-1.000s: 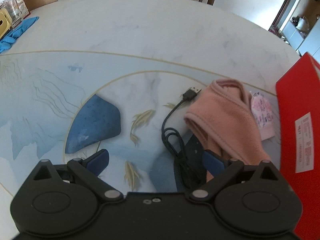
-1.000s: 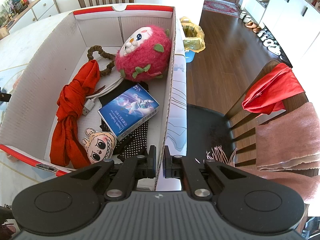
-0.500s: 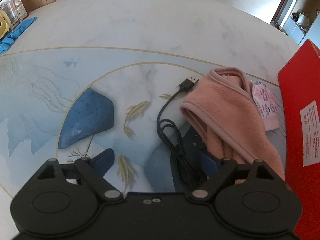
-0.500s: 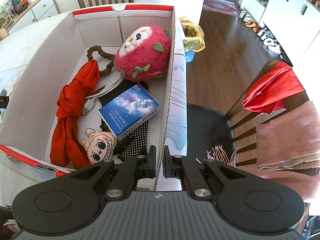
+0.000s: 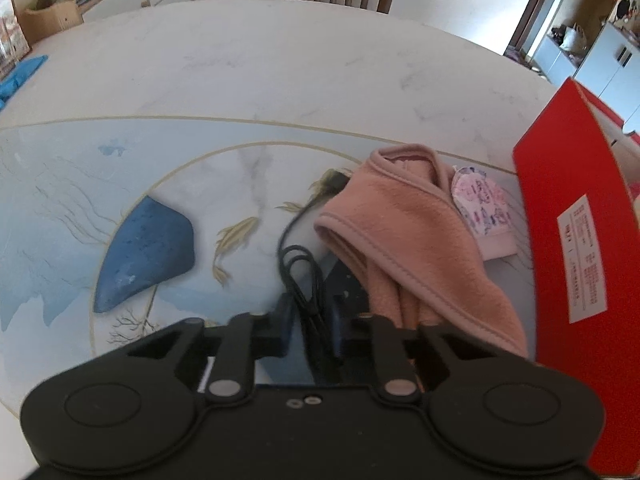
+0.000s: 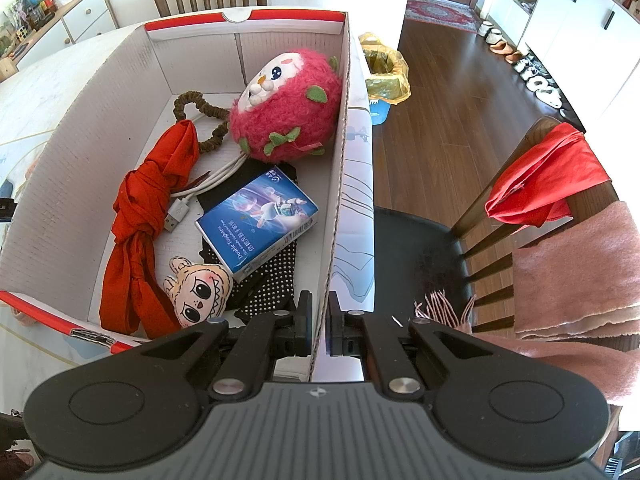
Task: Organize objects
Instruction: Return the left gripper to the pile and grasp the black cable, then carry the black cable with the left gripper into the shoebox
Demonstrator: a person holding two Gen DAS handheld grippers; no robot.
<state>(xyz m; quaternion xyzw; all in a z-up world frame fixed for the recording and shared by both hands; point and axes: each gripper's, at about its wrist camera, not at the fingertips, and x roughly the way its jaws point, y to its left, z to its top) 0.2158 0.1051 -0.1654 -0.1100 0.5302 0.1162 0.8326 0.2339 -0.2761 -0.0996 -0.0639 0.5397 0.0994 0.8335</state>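
Your left tool (image 5: 310,320) tilts steeply down, jaws just closed, pinching the black cable (image 5: 304,276); its plug hides behind the pink cloth (image 5: 404,240). Your right tool (image 6: 319,328) pinches the box wall (image 6: 334,232).

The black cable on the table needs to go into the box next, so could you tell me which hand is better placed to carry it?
Left. The left gripper has just closed on the cable, beside the pink cloth. The right gripper is shut on the box wall, likely steadying it.
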